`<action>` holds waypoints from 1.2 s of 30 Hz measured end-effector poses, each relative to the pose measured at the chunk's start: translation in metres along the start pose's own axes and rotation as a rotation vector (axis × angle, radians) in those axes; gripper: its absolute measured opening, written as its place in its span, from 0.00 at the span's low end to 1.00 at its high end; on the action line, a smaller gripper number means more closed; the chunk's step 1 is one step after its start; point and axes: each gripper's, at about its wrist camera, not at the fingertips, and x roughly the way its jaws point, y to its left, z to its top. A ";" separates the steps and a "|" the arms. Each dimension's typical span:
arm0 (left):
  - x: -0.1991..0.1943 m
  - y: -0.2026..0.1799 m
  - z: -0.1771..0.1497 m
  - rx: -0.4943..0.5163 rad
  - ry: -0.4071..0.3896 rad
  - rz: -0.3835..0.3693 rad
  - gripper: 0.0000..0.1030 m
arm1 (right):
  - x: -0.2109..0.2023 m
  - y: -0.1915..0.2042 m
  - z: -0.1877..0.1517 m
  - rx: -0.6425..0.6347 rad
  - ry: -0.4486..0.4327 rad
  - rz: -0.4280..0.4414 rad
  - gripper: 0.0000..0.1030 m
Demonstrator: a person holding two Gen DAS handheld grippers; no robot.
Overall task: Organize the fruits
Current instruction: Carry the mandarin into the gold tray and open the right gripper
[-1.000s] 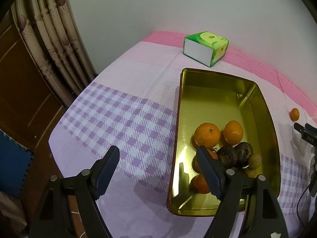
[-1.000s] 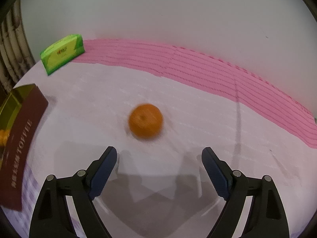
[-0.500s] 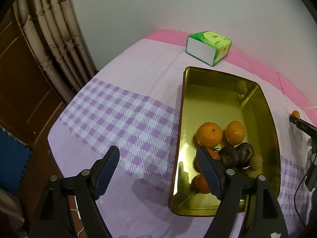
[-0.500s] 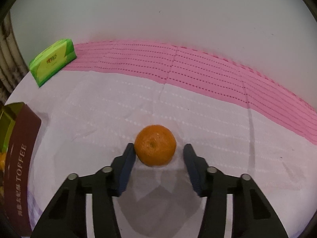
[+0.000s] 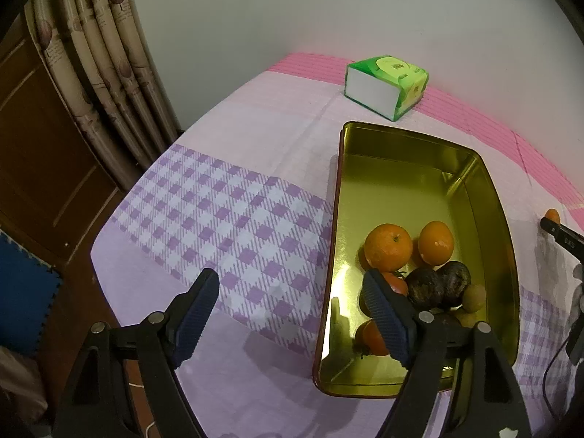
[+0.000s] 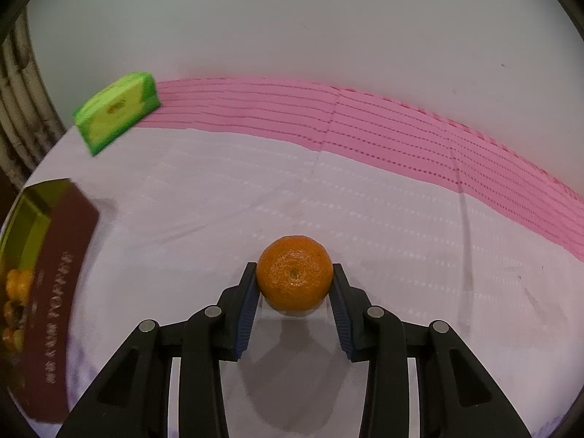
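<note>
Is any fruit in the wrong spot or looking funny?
One orange sits alone on the tablecloth, outside the gold tin where the other fruit is piled. The right gripper has just been closing and now pinches it. Two dark fruits in the tin look wrinkled, perhaps overripe.

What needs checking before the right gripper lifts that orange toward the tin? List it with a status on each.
1. Right gripper pads against both sides of the orange, jaws having just closed: ok.
2. Grip firm enough to lift: cannot tell.
3. Free space in the gold tin, far half bare: ok.
4. Left gripper open, holding nothing: ok.
5. Left gripper clear of the tin: not ok, one finger overlaps the fruit pile.
6. Tissue box outside the path: ok.
</note>
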 end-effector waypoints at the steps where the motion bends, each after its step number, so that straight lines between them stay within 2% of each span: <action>1: 0.000 0.000 0.000 0.002 -0.002 0.000 0.77 | -0.006 0.004 -0.001 -0.002 -0.006 0.015 0.38; 7: -0.005 -0.003 0.000 0.015 -0.018 -0.002 0.78 | -0.040 0.038 -0.006 -0.048 -0.044 0.101 0.38; 14: -0.015 -0.005 0.000 0.022 -0.044 -0.006 0.81 | -0.079 0.108 -0.012 -0.154 -0.081 0.230 0.38; 20: -0.020 -0.005 0.000 0.023 -0.058 0.011 0.82 | -0.093 0.161 -0.021 -0.229 -0.083 0.308 0.38; 30: -0.019 -0.003 0.001 0.014 -0.049 0.019 0.84 | -0.089 0.209 -0.042 -0.325 -0.033 0.345 0.38; 36: -0.017 -0.003 0.000 0.013 -0.039 0.026 0.84 | -0.083 0.215 -0.046 -0.339 -0.011 0.338 0.38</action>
